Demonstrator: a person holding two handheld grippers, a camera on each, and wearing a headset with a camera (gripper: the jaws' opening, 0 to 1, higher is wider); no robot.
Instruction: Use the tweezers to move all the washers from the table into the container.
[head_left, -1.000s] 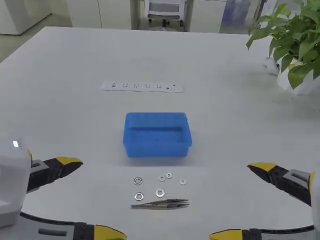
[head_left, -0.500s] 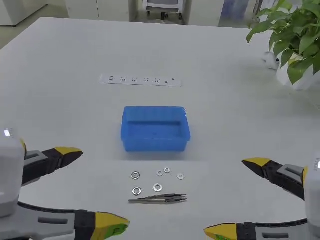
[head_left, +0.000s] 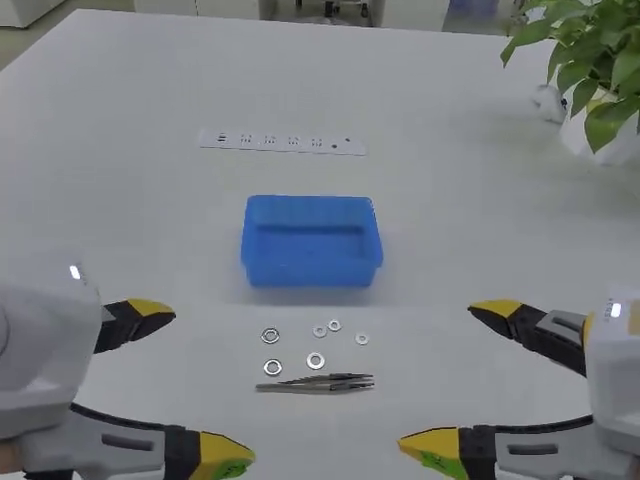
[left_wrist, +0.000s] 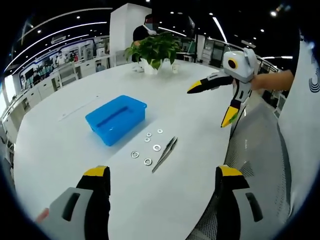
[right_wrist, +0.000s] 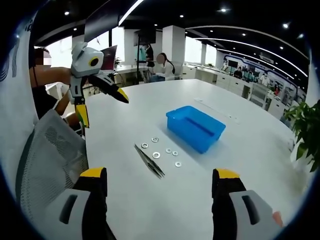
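Both hand-held grippers have edged inward toward the washers (head_left: 316, 361) since a second ago, the left hand-held gripper (head_left: 211, 388) from 9 o'clock and the right hand-held gripper (head_left: 435, 377) from 3 o'clock. The head view's whole picture has also slid, but that is the camera tipping; everything on the table (head_left: 480, 200) lies where it lay.

The white table spreads across the head view, with a potted plant (head_left: 590, 60) at 2 o'clock from the middle. Each hand-held gripper has its yellow-tipped jaws spread wide and hangs above the table, apart from everything on it. In the left gripper view the right hand-held gripper comes in at 2 o'clock, its jaws likewise agape. In the right gripper view the left one stands at 10 o'clock above a mesh chair back (right_wrist: 45, 150).

The blue container (head_left: 312, 275), a shallow rectangular tray, sits in the middle of the table. At 12 o'clock from it, well apart, lies a white power strip (head_left: 282, 142).

The tweezers (head_left: 315, 382) lie flat at 6 o'clock from the container, near the table's front edge, with their length running from 9 to 3 o'clock.

Six washers lie loose on the table between the container and the tweezers. Four make a scattered row nearer the container. Two lie just beside the tweezers, at 12 o'clock from them. I cannot tell whether the nearest one touches the tweezers.
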